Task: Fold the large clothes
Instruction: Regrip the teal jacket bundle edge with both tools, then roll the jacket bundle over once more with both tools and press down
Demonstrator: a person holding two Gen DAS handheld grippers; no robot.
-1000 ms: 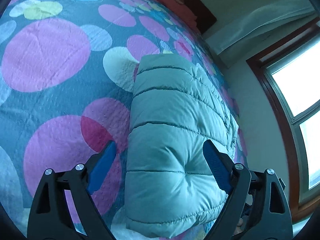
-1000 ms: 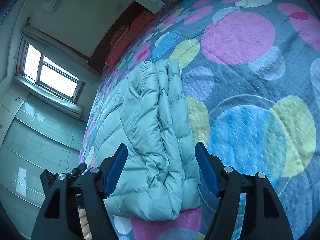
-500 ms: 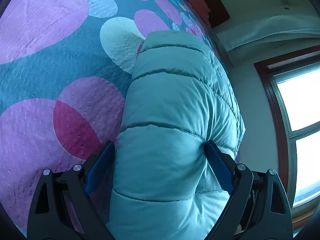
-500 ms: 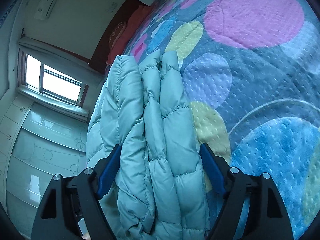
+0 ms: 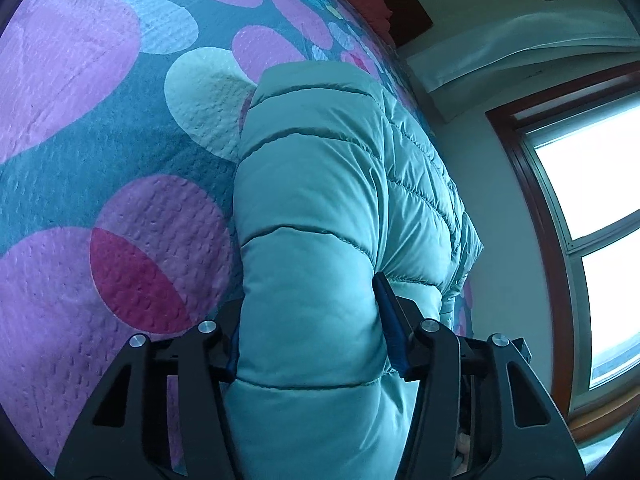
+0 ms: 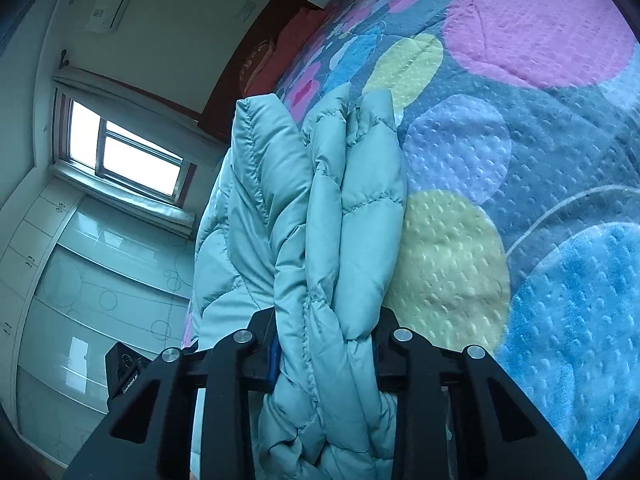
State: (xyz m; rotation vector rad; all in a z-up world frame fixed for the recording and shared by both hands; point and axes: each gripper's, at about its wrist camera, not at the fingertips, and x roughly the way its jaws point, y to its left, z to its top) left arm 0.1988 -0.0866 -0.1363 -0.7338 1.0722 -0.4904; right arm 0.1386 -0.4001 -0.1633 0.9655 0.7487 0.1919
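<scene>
Left tool (image 5: 310,322) clamps the smooth rolled edge of the folded teal puffer jacket (image 5: 320,208), blue pads pressed into the padding. Jacket lies on the bed, on a spotted bedspread (image 5: 100,152), window (image 5: 592,168) to its right. Right tool (image 6: 324,340) pinches the jacket's (image 6: 320,220) stacked quilted layers at the opposite edge, bedspread (image 6: 520,160) on the right.

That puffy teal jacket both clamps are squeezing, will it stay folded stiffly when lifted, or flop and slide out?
The puffy teal jacket will probably flop: its quilted layers bulge and dent where the left gripper squeezes. It is likely light for its bulk, being puffed padding. The shiny fabric looks slippery, so the stacked folds in the right gripper may slide apart.
</scene>
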